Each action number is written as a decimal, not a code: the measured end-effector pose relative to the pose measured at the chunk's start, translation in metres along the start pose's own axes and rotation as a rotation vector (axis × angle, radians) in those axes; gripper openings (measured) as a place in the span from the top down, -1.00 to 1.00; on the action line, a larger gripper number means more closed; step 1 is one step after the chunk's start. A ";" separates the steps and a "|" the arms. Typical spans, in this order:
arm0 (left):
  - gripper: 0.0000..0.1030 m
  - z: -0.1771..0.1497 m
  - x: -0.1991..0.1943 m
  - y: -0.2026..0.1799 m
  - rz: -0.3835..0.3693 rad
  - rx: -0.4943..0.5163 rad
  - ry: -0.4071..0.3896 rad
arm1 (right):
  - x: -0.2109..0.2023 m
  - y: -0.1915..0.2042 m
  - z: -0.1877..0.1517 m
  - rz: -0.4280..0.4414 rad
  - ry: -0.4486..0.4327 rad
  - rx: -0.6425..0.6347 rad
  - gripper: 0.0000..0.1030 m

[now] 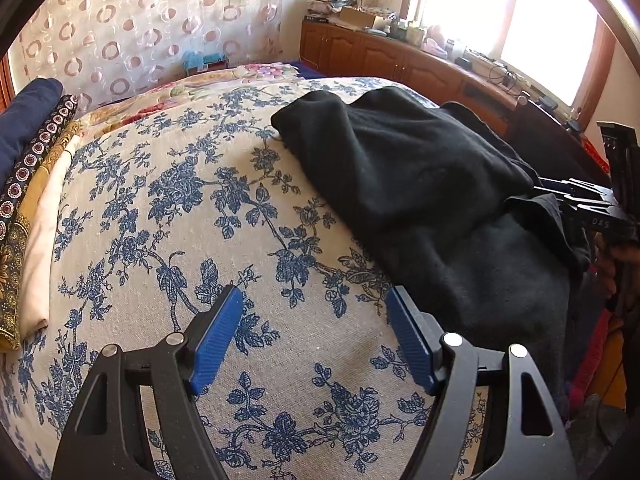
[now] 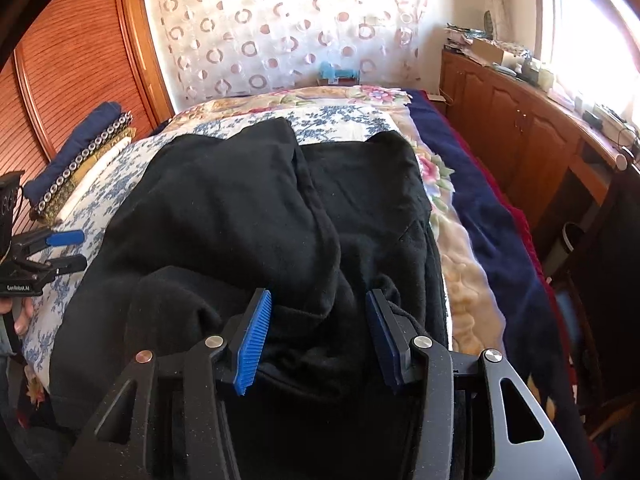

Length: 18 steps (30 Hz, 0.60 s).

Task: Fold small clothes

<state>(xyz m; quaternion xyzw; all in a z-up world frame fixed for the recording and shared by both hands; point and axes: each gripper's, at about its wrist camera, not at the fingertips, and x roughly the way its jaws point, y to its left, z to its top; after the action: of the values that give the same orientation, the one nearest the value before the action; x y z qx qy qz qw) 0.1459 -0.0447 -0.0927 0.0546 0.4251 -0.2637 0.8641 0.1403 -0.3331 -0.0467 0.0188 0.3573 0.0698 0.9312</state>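
Right wrist view: black garment [image 2: 240,208] rumpled, barely folded, between right gripper [image 2: 318,340] pads, grasp uncertain; left gripper [image 1: 314,340] released over bedsheet [image 1: 160,208]; folded stack [image 2: 80,156] far left

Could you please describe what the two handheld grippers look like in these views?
Both are alike. The left gripper has a matte black frame with curved linkage arms, triangular cut-outs and round silver pivot pins; its jaws carry ribbed blue pads. The right gripper has the same black frame, silver pins and blue ribbed pads. White lettering marks each black body where the other camera catches it. No cables or sleeves show clearly.
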 end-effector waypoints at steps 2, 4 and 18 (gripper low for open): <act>-0.47 0.000 0.000 -0.002 0.009 0.007 0.002 | 0.001 0.001 0.000 0.013 0.002 -0.015 0.30; -0.48 0.000 0.000 -0.004 0.022 0.017 0.007 | -0.002 0.003 -0.001 -0.001 -0.013 -0.029 0.60; -0.75 0.001 0.007 -0.017 0.053 0.076 0.036 | -0.079 0.009 -0.003 0.048 -0.236 -0.092 0.85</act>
<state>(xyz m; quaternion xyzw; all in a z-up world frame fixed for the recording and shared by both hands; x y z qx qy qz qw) 0.1419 -0.0622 -0.0958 0.1033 0.4286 -0.2558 0.8603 0.0794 -0.3352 0.0038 -0.0072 0.2409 0.1054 0.9648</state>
